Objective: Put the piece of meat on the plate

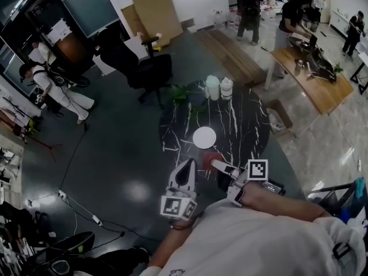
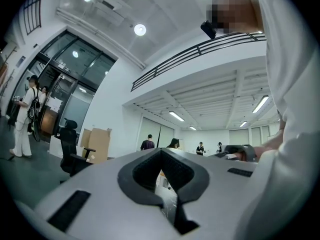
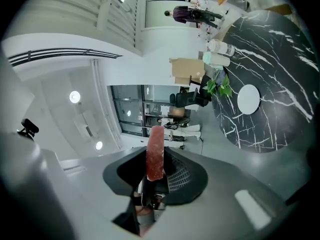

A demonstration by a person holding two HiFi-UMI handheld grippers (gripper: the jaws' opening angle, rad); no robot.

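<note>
A white plate (image 1: 204,137) lies near the middle of the round black marble table (image 1: 241,119). The red piece of meat (image 1: 213,157) hangs just short of the plate's near side, and my right gripper (image 1: 217,164) is shut on it. In the right gripper view the meat (image 3: 154,154) stands upright as a thin slab between the pads of the right gripper (image 3: 155,170), with the plate (image 3: 248,99) farther off on the table (image 3: 285,54). My left gripper (image 1: 186,165) hovers to the left of the meat at the table's near edge. Its jaws are together and hold nothing.
Two white jars (image 1: 219,87) and a green plant (image 1: 185,92) stand at the table's far edge. A black office chair (image 1: 141,68) is beyond it on the left. A wooden desk (image 1: 313,76) with people around it is at the right. Cables (image 1: 80,206) cross the floor.
</note>
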